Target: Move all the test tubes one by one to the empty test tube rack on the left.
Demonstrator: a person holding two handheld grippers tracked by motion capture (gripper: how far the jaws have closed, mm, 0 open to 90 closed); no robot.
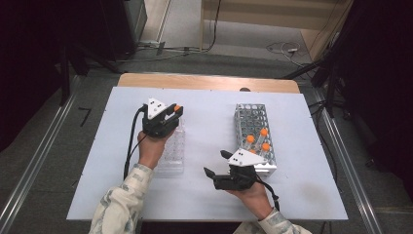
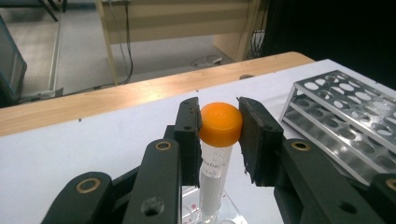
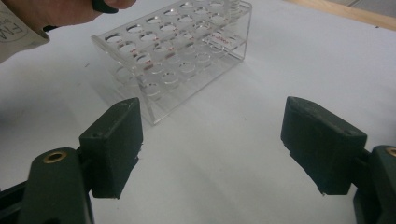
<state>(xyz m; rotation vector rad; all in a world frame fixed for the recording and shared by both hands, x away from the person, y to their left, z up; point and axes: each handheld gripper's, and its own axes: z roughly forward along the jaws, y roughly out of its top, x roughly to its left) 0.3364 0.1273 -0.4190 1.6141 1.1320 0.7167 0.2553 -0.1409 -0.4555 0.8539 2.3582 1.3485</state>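
An orange-capped clear plastic tube (image 2: 218, 140) was seen clamped by its cap between the two black jaws of the left gripper (image 2: 219, 128), the pads pressed against either side of the cap and the tube body hanging upright below them. In the high view the left gripper (image 1: 171, 113) was held over the far end of a clear acrylic tube rack (image 1: 173, 151), at about 10 o'clock from the centre of the white table top (image 1: 209, 122); the tube's foot appeared just above the rack, though whether it had entered a hole could not be told. The right gripper (image 1: 214, 165) was held at about 5 o'clock on the table, its jaws spread wide with nothing between them, as confirmed in the right gripper view (image 3: 212, 144), where the clear rack (image 3: 173, 51) was seen beyond them. A silver perforated metal tube rack (image 1: 253, 131) stood at about 3 o'clock, just beside the right gripper, with several orange-capped tubes (image 1: 257, 140) seated in its near half. A wooden table edge (image 1: 204, 82) was noted at 12 o'clock.
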